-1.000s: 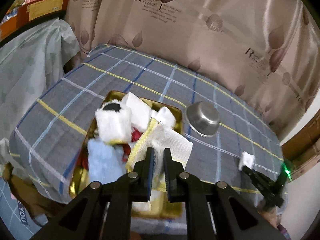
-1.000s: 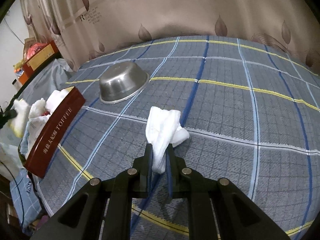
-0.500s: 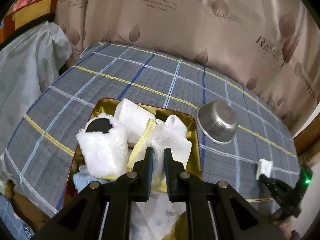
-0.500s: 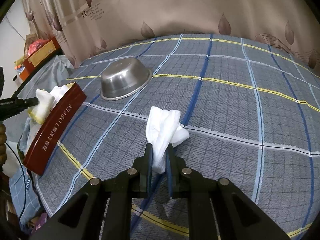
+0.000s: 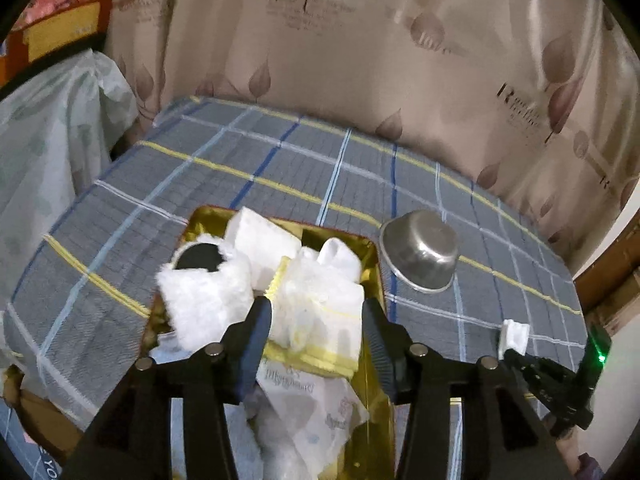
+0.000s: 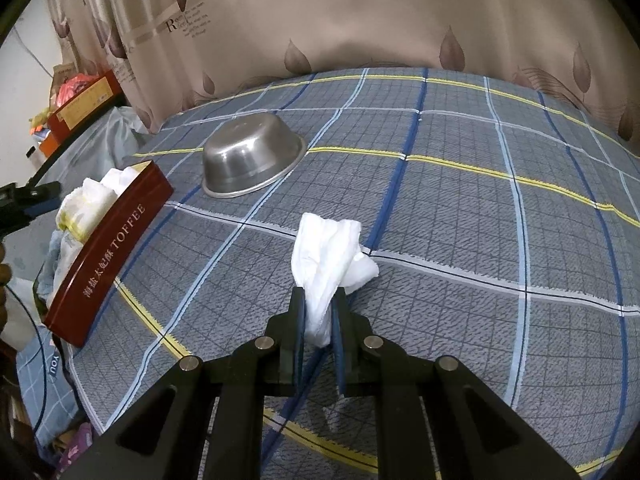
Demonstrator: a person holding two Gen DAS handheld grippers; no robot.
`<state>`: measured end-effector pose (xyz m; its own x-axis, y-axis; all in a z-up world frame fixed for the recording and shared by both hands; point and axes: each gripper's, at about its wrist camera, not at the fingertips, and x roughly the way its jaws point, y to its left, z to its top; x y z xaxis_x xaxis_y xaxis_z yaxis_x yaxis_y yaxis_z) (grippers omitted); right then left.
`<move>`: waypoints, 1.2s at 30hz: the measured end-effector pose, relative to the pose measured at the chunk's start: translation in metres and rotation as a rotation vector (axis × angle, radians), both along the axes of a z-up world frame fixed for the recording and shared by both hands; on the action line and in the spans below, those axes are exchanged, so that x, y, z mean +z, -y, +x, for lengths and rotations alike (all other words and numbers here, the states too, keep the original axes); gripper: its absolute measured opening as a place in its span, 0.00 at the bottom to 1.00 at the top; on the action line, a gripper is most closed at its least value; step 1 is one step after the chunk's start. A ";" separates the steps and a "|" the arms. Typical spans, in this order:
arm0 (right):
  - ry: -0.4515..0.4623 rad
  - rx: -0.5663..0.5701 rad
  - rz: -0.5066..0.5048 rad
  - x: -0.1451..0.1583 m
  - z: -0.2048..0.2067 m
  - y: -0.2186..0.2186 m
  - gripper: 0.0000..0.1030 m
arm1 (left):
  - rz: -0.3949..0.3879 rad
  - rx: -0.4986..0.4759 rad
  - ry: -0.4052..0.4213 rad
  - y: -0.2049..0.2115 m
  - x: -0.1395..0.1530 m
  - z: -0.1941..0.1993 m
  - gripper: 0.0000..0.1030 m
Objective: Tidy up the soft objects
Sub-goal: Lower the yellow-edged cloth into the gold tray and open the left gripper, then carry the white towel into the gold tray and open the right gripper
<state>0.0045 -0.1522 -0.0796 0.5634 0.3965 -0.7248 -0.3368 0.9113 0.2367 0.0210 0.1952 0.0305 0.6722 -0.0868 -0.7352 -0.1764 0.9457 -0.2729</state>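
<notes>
White cloth [image 6: 326, 264] upright, lengthwise vertical

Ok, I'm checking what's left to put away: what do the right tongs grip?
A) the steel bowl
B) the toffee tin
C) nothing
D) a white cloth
D: in the right wrist view the right tongs are shut on a white cloth above the plaid cover, apart from the upturned steel bowl.
</notes>
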 end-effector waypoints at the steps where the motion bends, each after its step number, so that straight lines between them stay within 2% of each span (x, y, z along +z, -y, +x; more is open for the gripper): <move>1: -0.002 0.001 0.001 0.000 0.000 0.000 0.11 | 0.005 0.008 0.008 0.000 0.004 -0.006 0.49; 3: -0.009 0.000 0.006 0.000 0.002 0.001 0.11 | 0.014 0.030 0.024 0.002 0.008 -0.023 0.50; 8: -0.018 0.004 0.020 0.004 0.000 0.002 0.11 | 0.128 0.097 -0.011 0.009 0.006 -0.064 0.50; 10: -0.016 0.010 0.017 0.007 -0.005 -0.001 0.11 | 0.143 0.105 -0.019 0.009 0.003 -0.080 0.50; 16: 0.017 0.071 0.052 0.034 -0.024 -0.024 0.11 | 0.209 0.151 -0.035 0.012 -0.005 -0.112 0.50; 21: 0.073 0.205 0.081 0.074 -0.048 -0.075 0.11 | 0.218 0.157 -0.035 0.011 -0.010 -0.119 0.50; 25: 0.073 0.298 0.118 0.088 -0.059 -0.122 0.12 | 0.222 0.174 -0.038 0.005 -0.012 -0.121 0.50; 33: 0.039 0.423 0.122 0.085 -0.072 -0.207 0.12 | 0.171 0.236 -0.070 -0.021 -0.021 -0.126 0.50; 36: 0.033 0.433 0.101 0.079 -0.073 -0.225 0.13 | 0.187 0.262 -0.081 -0.026 -0.023 -0.126 0.50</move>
